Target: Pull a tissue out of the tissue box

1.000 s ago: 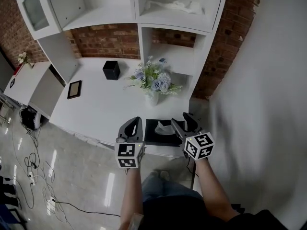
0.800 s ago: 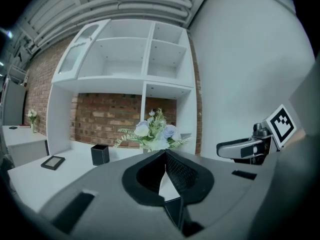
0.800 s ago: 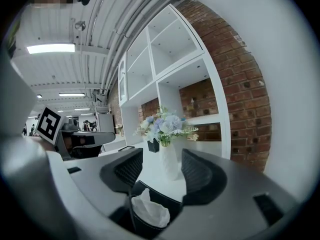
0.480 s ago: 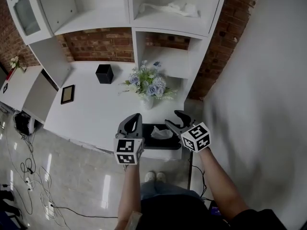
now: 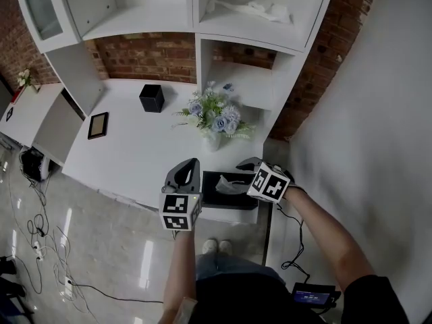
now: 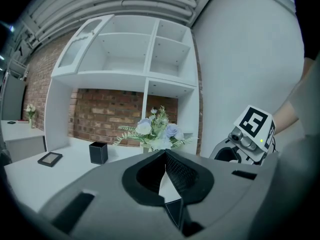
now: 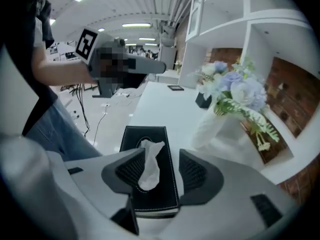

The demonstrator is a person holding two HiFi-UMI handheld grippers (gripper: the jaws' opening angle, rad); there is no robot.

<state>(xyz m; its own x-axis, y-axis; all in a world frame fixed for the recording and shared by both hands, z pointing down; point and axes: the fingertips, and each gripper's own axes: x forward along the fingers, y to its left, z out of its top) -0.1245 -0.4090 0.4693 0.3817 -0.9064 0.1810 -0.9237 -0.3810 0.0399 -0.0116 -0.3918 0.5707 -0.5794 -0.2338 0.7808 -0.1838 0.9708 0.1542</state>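
- The black tissue box [image 7: 131, 139] lies at the near right edge of the white counter [image 5: 135, 160]. A white tissue [image 7: 150, 164] stands up out of its oval slot.
- The right gripper [image 7: 161, 168] points steeply down over the box. Its jaws stand wide and are closing, with the tuft between them, nearer the left pad and not yet pinched.
- The left gripper [image 6: 164, 153] hovers just left of the box, jaw tips together on nothing.
- Grip: the tuft is best centred between the pads and taken above the slot, so that neither pad catches the box's rim. The jaws should close fully before any lift.
- Pull: a straight, steady draw upward probably suits best. A sideways tug may tear the sheet or drag the box toward the near edge.
- Support: the idle left gripper could press on the lid if the box rises with the sheet.
- Clearance: the vase of flowers [image 5: 214, 123] stands just beyond the box, so the upward path should stay on the near side.
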